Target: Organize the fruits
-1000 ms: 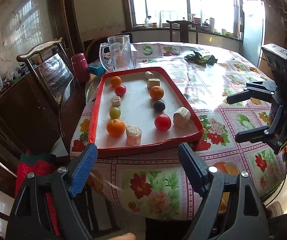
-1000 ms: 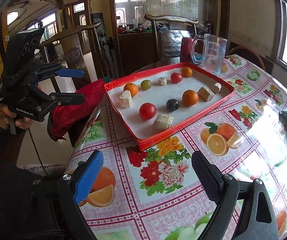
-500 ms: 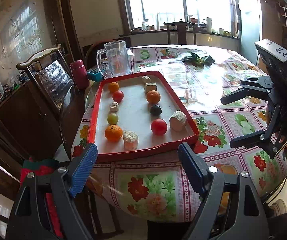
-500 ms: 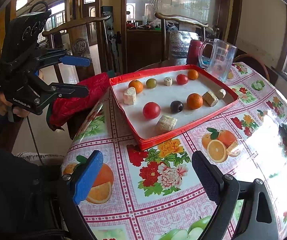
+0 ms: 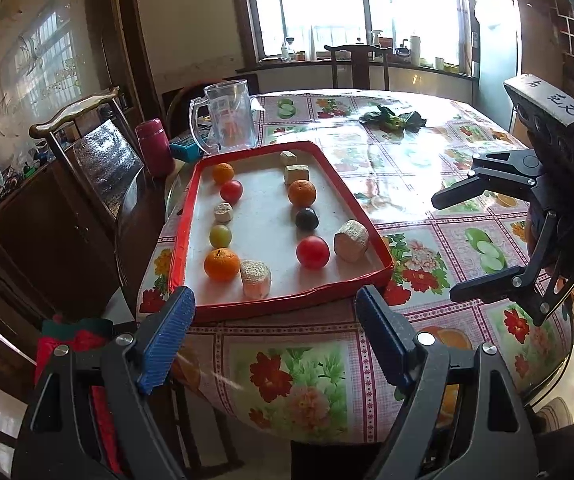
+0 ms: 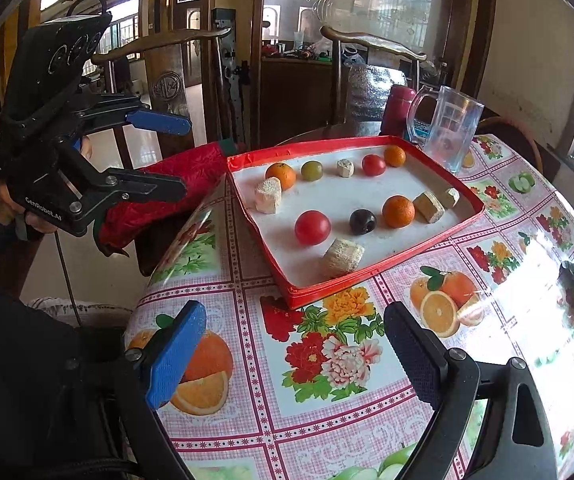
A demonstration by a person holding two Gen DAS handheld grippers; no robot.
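Observation:
A red tray (image 5: 283, 305) (image 6: 383, 268) on the table holds two rows of fruit and beige blocks. The left row has an orange (image 5: 221, 265), a green grape (image 5: 220, 235), a red tomato (image 5: 231, 191) and a far orange (image 5: 223, 173). The right row has a red tomato (image 5: 312, 252) (image 6: 312, 227), a dark plum (image 5: 307, 219) (image 6: 362, 221) and an orange (image 5: 301, 192) (image 6: 398, 211). My left gripper (image 5: 275, 320) (image 6: 185, 156) is open and empty, short of the tray's near edge. My right gripper (image 6: 295, 340) (image 5: 443, 248) is open and empty, above the tablecloth right of the tray.
A clear glass pitcher (image 5: 225, 118) (image 6: 449, 132) and a red flask (image 5: 154, 147) stand behind the tray. Dark green leaves (image 5: 393, 118) lie at the far side of the table. A wooden chair (image 5: 95, 160) with a red cloth (image 6: 179, 184) stands at the left.
Both grippers have pulled back and risen a little from the tray, which looks smaller and farther. Both stay open and empty. The fruit has not moved.

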